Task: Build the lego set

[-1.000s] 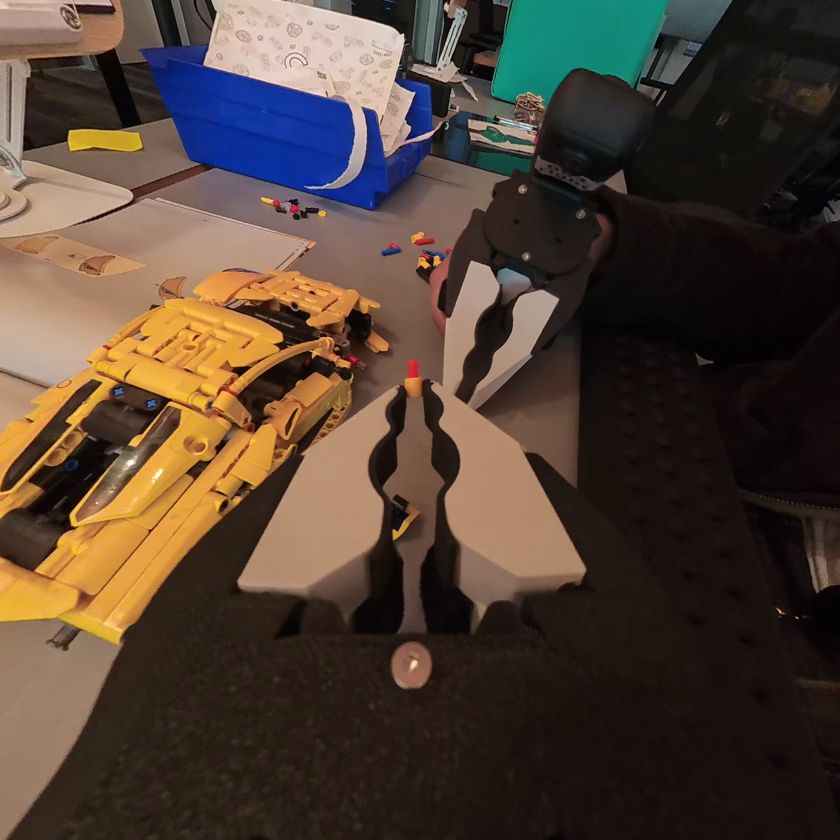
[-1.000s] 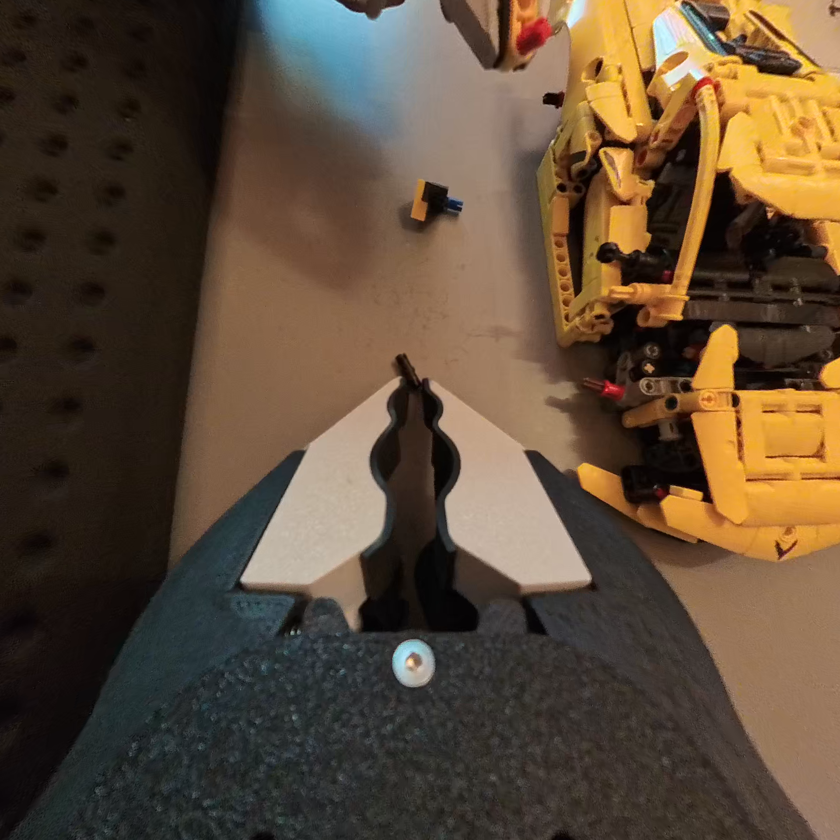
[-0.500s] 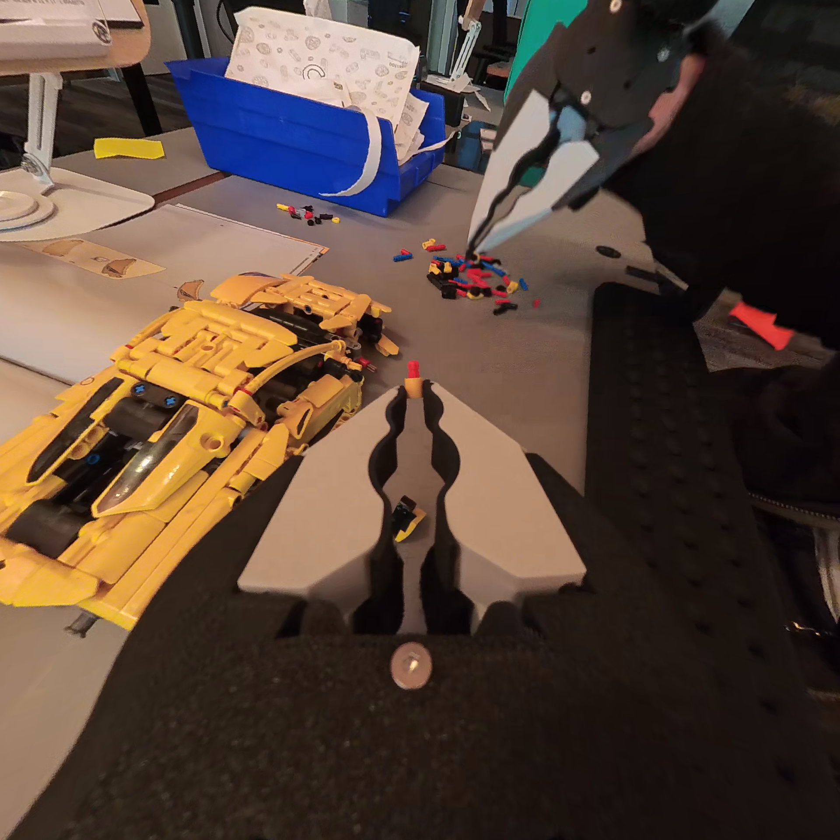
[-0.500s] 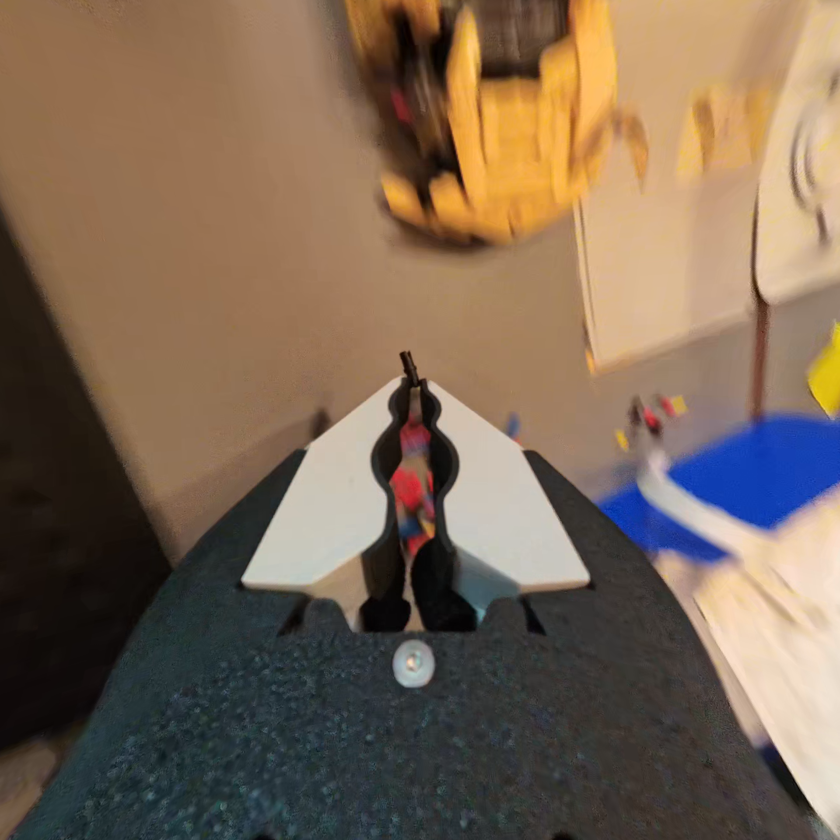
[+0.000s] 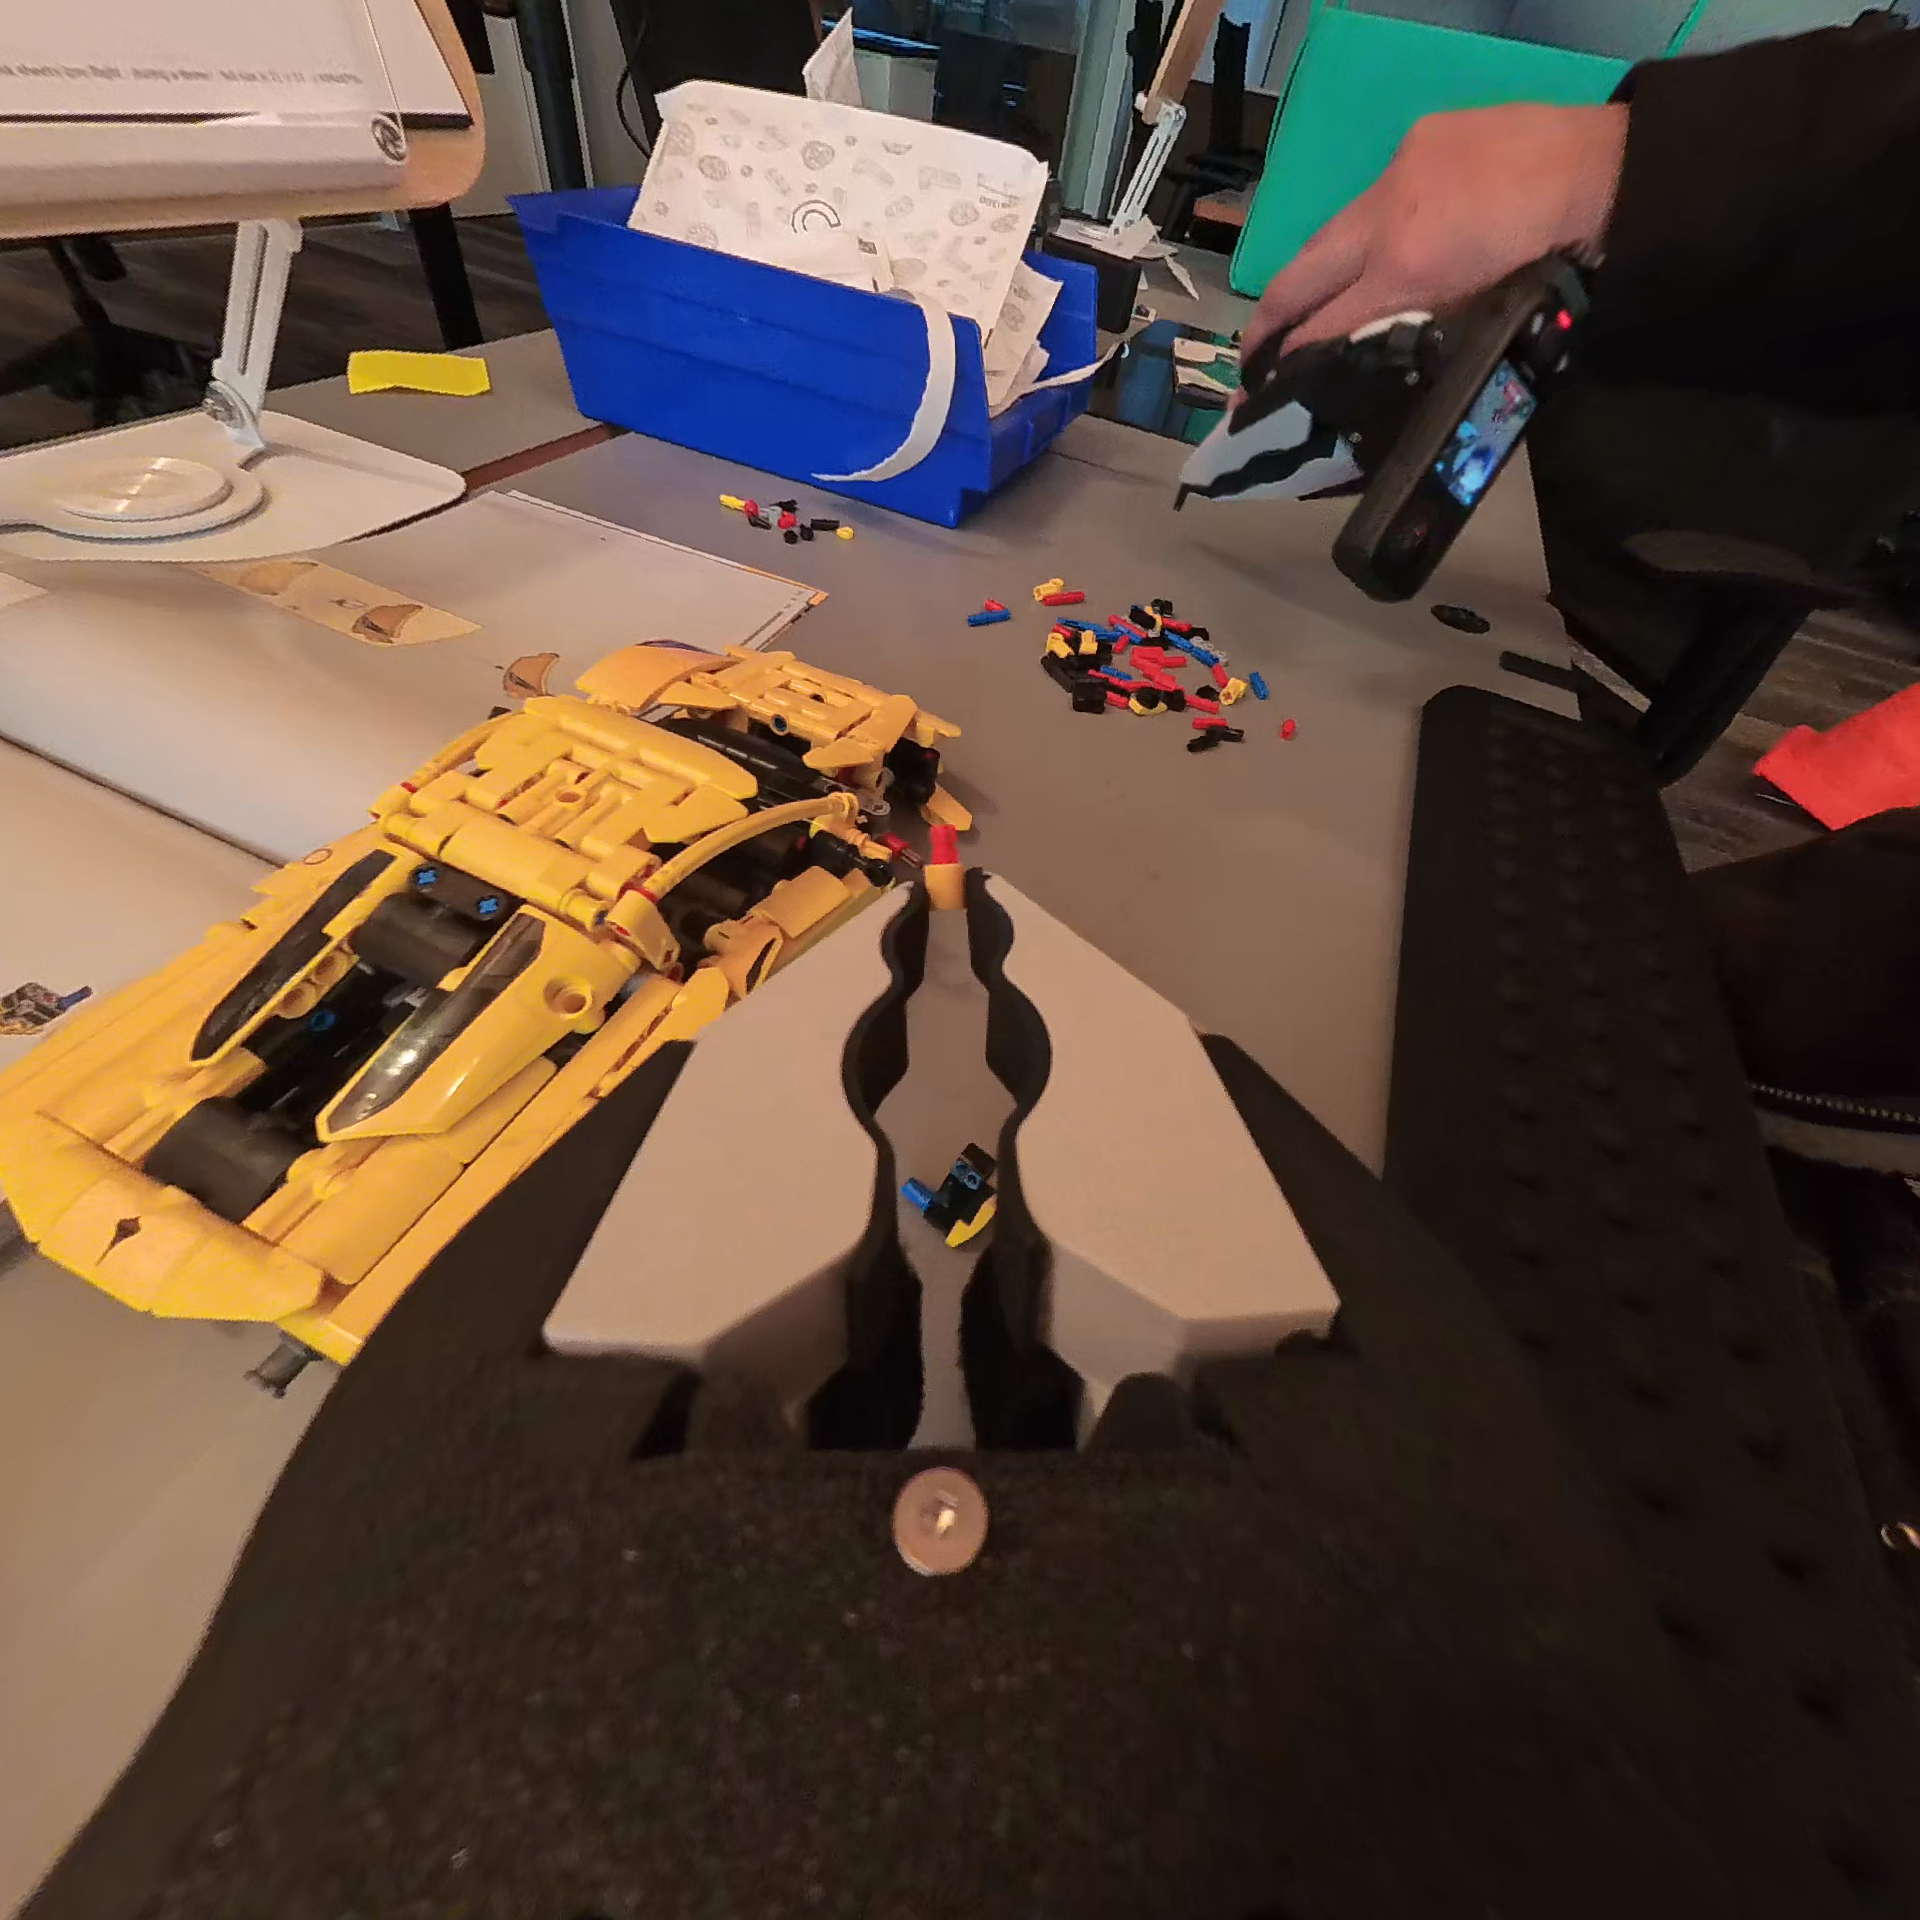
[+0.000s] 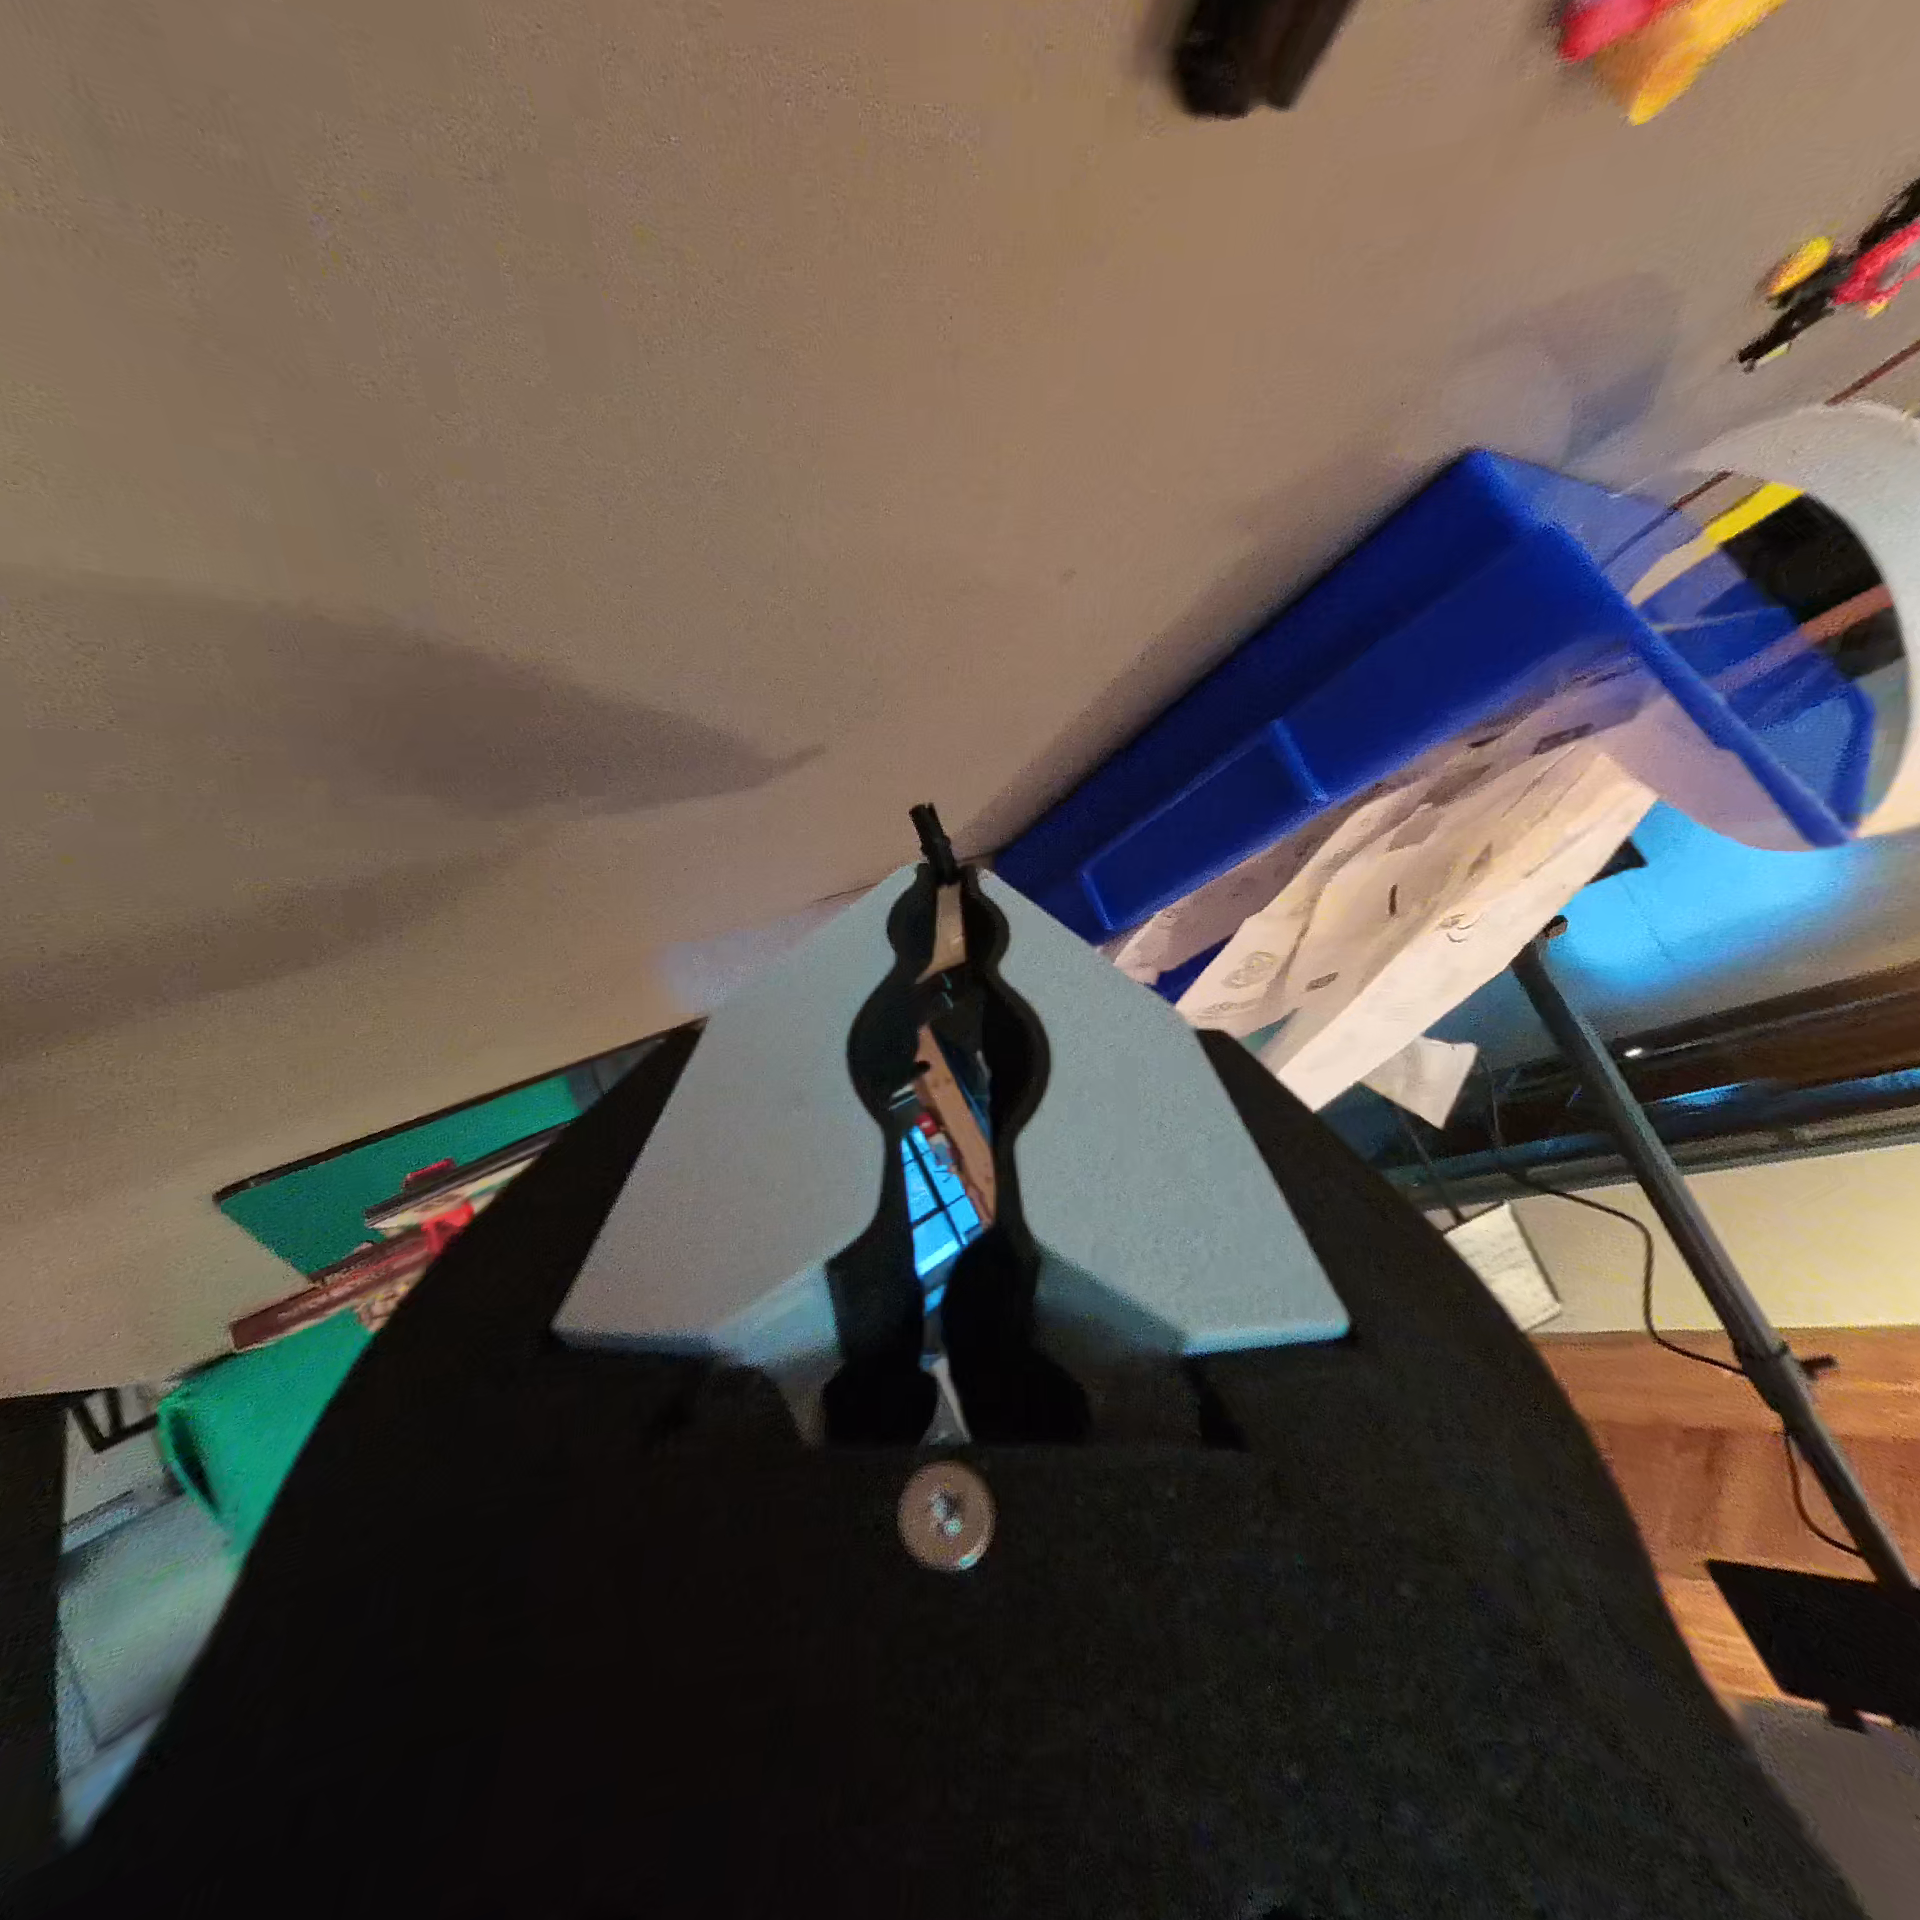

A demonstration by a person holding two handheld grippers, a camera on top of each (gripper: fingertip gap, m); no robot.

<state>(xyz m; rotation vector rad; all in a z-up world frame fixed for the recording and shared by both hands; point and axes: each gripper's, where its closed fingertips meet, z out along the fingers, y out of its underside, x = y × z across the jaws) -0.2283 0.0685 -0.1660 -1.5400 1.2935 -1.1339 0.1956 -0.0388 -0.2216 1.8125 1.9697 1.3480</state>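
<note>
Grippers clamped on small parts above the grey table (image 5: 1195,894).

Left gripper (image 5: 943,891) pinches a yellow connector with red pin (image 5: 943,875) at its fingertips, just beside the yellow lego car (image 5: 447,935). Right gripper (image 6: 943,871), raised near the blue bin (image 5: 769,353), pinches a black pin (image 6: 933,833). Loose pieces (image 5: 1138,665) lie between car and bin; a yellow-black piece (image 5: 961,1205) lies under the left fingers.

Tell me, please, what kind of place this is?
Probably a workshop or lab room, used here for hobby building. A grey worktable holds a blue parts bin stuffed with paper bags, a half-built yellow car model and loose small pieces.
</note>
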